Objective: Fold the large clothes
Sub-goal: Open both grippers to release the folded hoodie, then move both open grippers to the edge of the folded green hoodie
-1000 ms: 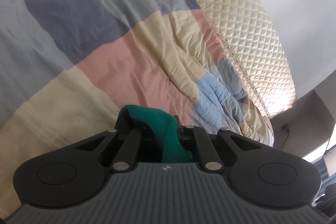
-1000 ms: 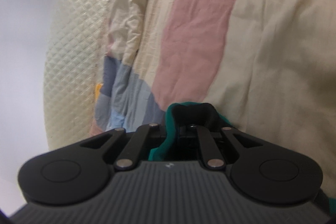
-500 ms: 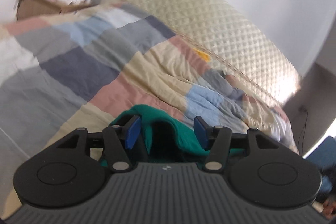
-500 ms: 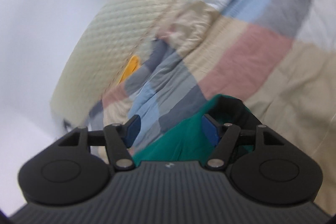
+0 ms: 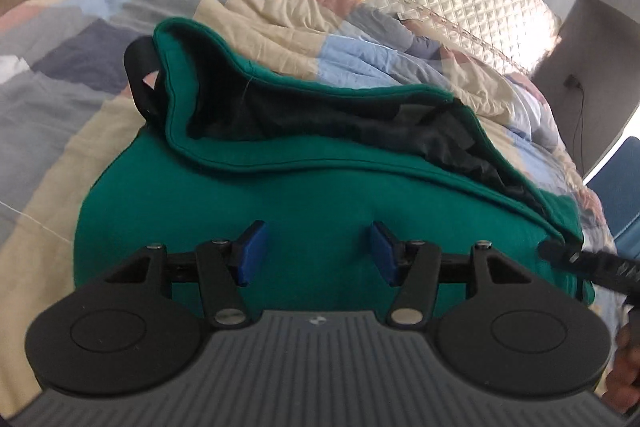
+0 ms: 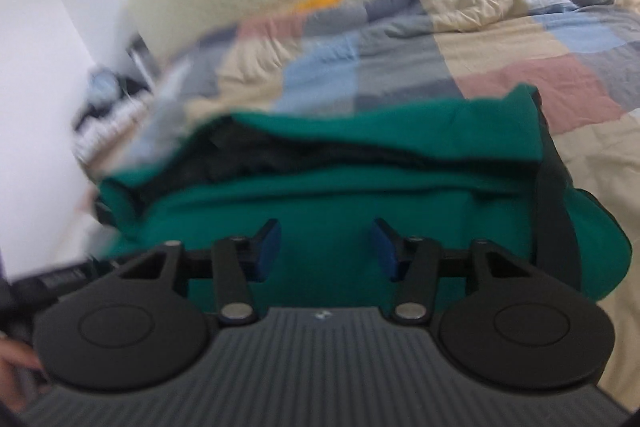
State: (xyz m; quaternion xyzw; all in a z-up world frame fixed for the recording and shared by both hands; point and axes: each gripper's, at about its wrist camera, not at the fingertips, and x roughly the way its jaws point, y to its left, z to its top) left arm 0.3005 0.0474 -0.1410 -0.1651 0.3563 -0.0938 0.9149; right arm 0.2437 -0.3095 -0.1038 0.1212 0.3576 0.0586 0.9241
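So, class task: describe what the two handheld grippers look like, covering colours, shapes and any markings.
Both match. The left gripper and right gripper each have blue pads on black linkage arms with silver pivot pins. Behind these sit two round black discs and a grey ribbed body bearing a small logo.

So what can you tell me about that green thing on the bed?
The green garment is a soft, thick-looking piece of clothing with a dark lining, folded into a bundle. It lies on the patchwork quilt. A black strap loop sticks out at one end. Nothing holds it.
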